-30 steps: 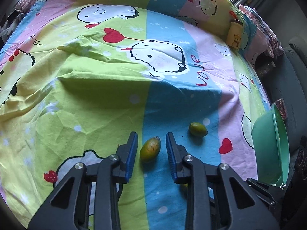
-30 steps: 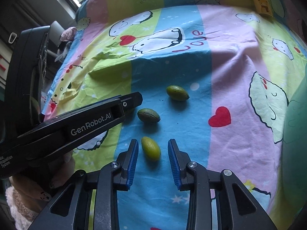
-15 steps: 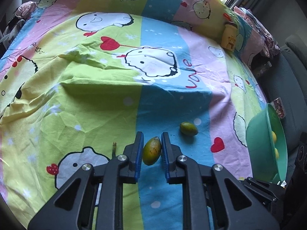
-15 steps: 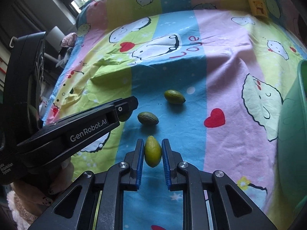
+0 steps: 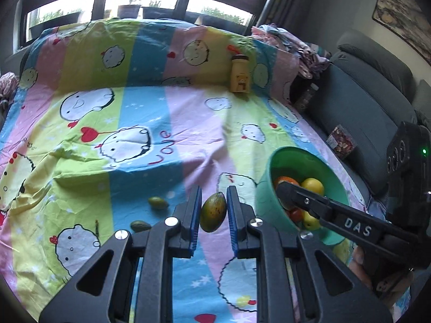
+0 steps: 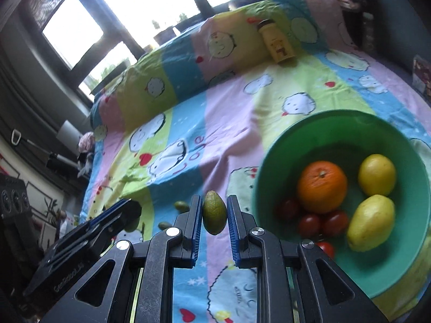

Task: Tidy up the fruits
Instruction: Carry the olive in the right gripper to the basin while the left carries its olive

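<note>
Green fruit (image 5: 212,211) clamped in left gripper (image 5: 213,212); right gripper (image 6: 214,212) clamps another olive-green fruit (image 6: 214,212)

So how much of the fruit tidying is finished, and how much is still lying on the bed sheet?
Done: the green bowl already holds an orange, two yellow fruits and several small red ones. In hand: the left gripper clamps a brownish-green fruit, the right gripper a green fruit, both lifted near the bowl. Left: two small green fruits on the sheet.
</note>
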### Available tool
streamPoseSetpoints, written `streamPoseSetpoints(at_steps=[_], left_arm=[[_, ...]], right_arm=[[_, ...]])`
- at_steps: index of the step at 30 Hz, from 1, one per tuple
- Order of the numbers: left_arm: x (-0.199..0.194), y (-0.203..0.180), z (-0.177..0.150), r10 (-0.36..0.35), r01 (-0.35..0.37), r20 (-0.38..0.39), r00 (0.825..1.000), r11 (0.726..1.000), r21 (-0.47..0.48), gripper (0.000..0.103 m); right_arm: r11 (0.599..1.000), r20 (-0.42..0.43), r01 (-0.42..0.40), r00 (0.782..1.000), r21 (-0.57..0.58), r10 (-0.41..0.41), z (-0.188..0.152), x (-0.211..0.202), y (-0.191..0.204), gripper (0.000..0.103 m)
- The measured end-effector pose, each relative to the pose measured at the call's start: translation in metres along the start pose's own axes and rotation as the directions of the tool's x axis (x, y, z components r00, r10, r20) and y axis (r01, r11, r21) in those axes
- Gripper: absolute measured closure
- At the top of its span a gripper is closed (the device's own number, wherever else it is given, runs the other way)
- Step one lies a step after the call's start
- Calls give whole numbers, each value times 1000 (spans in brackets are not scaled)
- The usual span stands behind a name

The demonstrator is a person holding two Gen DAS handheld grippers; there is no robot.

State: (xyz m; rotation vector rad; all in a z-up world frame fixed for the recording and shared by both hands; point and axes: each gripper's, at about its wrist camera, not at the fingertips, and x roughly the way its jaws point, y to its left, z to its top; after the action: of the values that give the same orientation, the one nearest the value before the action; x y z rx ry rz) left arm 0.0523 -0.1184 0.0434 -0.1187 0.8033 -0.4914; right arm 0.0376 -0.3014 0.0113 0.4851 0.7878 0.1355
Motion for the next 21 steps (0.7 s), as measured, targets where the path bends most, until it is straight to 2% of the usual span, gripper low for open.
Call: streamPoseSetpoints(at_steps=[5,11,21], left_arm=[[7,-47,4,-83,83,3,997,994,66,85],[33,-93,0,-130,135,-45,991,982,136,85],[67,-115,-8,-155,174,-127,980,973,149,85]], right_arm=[[995,67,31,997,93,-37,10,-23,-38,83],[982,70,48,996,184,-62,11,-32,-72,83],[968,39,55,997,246,-67,10,-28,-97,82]])
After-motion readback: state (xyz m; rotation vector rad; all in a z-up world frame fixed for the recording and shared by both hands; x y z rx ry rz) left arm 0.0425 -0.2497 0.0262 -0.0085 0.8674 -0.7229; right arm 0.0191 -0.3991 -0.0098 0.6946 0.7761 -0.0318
